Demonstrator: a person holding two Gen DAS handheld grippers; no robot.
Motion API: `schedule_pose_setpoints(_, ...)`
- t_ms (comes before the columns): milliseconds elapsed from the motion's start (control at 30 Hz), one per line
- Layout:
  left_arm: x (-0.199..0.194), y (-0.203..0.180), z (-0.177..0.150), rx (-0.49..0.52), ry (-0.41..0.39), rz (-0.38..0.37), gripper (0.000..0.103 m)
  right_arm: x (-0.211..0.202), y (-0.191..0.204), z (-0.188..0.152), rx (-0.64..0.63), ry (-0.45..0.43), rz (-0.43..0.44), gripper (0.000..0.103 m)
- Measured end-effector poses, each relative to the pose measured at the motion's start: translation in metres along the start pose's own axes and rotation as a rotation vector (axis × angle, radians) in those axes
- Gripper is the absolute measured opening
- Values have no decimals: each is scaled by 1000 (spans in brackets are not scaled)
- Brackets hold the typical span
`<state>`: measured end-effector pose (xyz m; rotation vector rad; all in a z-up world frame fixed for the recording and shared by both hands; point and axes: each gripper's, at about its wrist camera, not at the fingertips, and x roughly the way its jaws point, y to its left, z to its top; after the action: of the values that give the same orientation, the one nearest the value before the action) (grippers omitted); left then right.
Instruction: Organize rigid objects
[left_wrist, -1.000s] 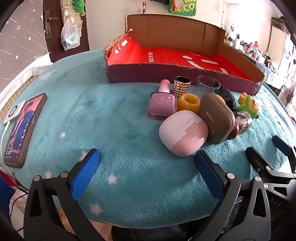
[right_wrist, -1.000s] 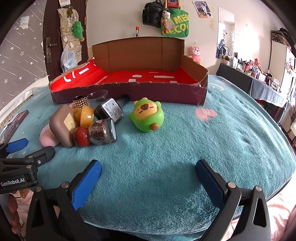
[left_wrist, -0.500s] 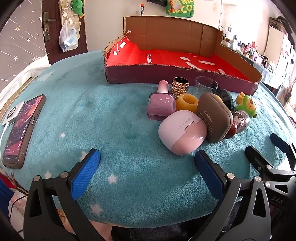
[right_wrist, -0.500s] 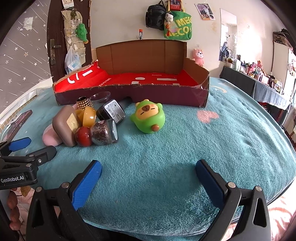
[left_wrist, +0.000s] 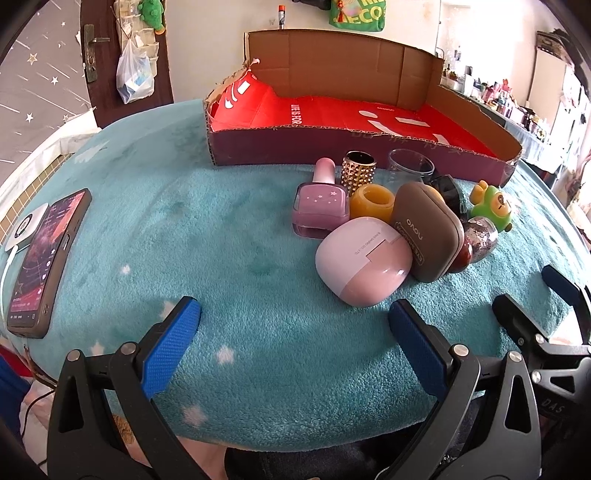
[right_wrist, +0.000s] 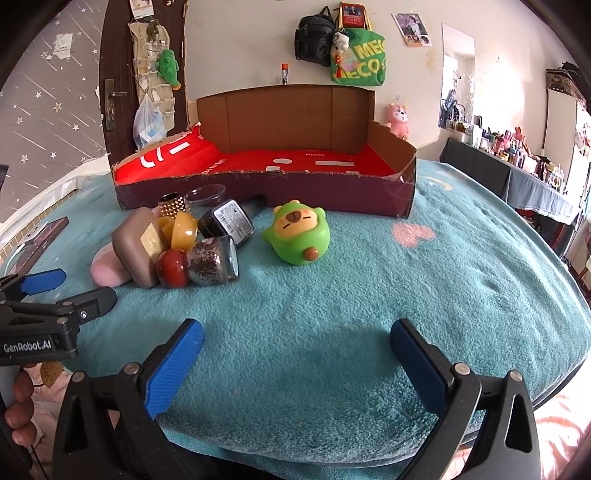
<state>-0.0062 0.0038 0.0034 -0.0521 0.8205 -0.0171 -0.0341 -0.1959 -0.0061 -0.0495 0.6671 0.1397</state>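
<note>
A cluster of small objects lies on the teal blanket before a red-lined cardboard box (left_wrist: 369, 110) (right_wrist: 295, 162): a pink case (left_wrist: 364, 271), a brown case (left_wrist: 424, 232) (right_wrist: 135, 247), a pink nail polish bottle (left_wrist: 321, 206), a yellow ring (left_wrist: 372, 202) (right_wrist: 181, 230), a gold studded cap (left_wrist: 359, 172), a clear cup (left_wrist: 410, 168), a glitter jar (right_wrist: 212, 260), a red ball (right_wrist: 173, 272), a black bottle (right_wrist: 227, 221) and a green toy (right_wrist: 299, 236) (left_wrist: 493, 208). My left gripper (left_wrist: 293, 325) is open and empty, just short of the pink case. My right gripper (right_wrist: 295, 347) is open and empty, short of the green toy.
A phone (left_wrist: 46, 258) lies on the blanket at the left edge beside a white charger puck (left_wrist: 26, 227). The blanket's near edge curves just under both grippers. A dark side table with bottles (right_wrist: 517, 173) stands at the right.
Both views have shifted slightly, with the objects a little lower and nearer in view. Both grippers stay open and nothing on the blanket has moved.
</note>
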Motion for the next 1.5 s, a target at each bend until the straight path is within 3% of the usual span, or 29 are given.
schedule_pose_setpoints(500, 0, 2, -2, 1, 7, -21, 103, 6, -3, 8, -17, 31, 20, 103)
schedule_pose_setpoints(867, 1, 0, 2, 7, 4, -20, 102, 8, -1, 13, -36, 17, 42, 91)
schedule_pose_setpoints(1133, 4, -9, 8, 43, -5, -37, 93, 12, 8, 18, -60, 19, 86, 86)
schedule_pose_setpoints(1500, 7, -16, 19, 74, 6, -108, 70, 14, 24, 32, -119, -9, 150, 81)
